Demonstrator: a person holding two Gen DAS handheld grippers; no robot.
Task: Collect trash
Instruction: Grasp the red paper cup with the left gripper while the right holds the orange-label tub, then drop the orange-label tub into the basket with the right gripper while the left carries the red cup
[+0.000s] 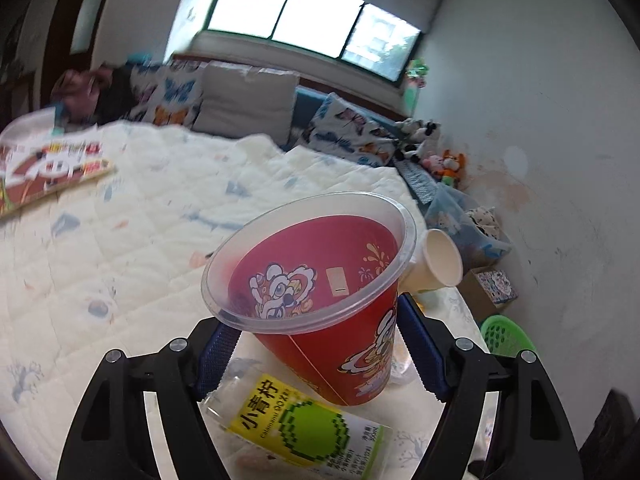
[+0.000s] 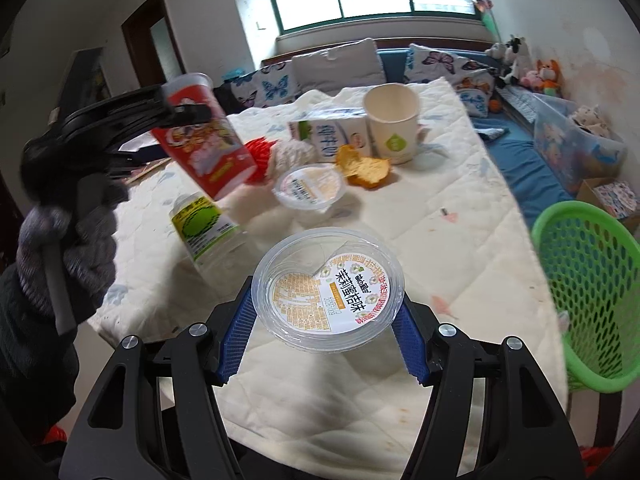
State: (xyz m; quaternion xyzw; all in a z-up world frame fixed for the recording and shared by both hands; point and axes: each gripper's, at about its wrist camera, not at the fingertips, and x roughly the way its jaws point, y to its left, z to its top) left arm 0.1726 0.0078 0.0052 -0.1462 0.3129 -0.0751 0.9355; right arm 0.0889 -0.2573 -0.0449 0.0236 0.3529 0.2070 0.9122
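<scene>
My left gripper (image 1: pixel 320 356) is shut on a red plastic cup (image 1: pixel 320 300) with a lion cartoon, held tilted above the quilted table; the cup also shows in the right wrist view (image 2: pixel 204 136). A lime drink bottle (image 1: pixel 304 428) lies under it, and shows in the right wrist view too (image 2: pixel 204 232). My right gripper (image 2: pixel 324 324) is shut on a clear jelly tub (image 2: pixel 328 288) with a printed lid, held above the table. A green mesh basket (image 2: pixel 588 292) stands at the right.
On the table are a second jelly tub (image 2: pixel 310 188), a paper cup (image 2: pixel 394 124), a milk carton (image 2: pixel 328 136), a piece of bread (image 2: pixel 364 168) and red and white wrappers (image 2: pixel 276 156). A sofa with cushions (image 2: pixel 336 68) stands behind. A magazine (image 1: pixel 44 168) lies far left.
</scene>
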